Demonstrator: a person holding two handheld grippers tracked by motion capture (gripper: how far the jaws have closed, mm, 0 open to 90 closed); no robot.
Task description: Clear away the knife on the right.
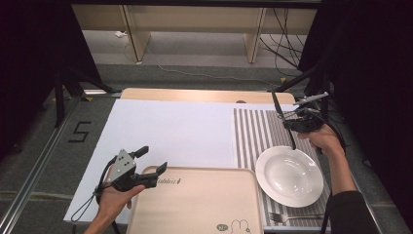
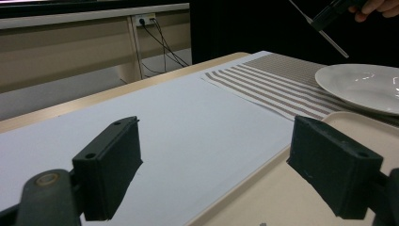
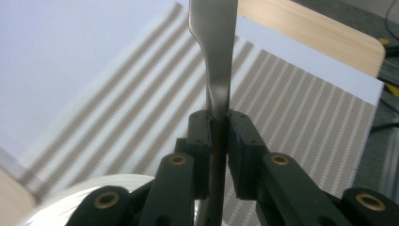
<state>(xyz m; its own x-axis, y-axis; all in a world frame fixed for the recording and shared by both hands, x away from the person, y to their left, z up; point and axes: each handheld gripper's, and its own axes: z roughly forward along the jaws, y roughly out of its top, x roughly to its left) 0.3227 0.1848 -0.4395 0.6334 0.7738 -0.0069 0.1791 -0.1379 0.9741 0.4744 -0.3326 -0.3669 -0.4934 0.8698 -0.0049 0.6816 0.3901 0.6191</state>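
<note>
My right gripper (image 1: pixel 288 120) is held above the far right of the striped placemat (image 1: pixel 253 131), beyond the white plate (image 1: pixel 289 176). It is shut on a slim metal utensil (image 1: pixel 282 117), probably a table knife, that runs through the jaws. In the right gripper view the pads (image 3: pixel 237 141) pinch the utensil (image 3: pixel 214 56) at its narrow neck, with my right gripper (image 3: pixel 219 127) over the placemat (image 3: pixel 291 113). My left gripper (image 1: pixel 153 158) hovers open and holding nothing at the far left corner of the beige tray (image 1: pixel 195 204). In its own view my left gripper (image 2: pixel 219 160) stands wide over the white sheet (image 2: pixel 188 122).
A fork (image 1: pixel 292 217) lies on the placemat in front of the plate. The beige tray carries a small rabbit print near its front edge. A large white sheet (image 1: pixel 165 131) covers the wooden table. Dark curtains flank both sides, and cables lie on the floor beyond.
</note>
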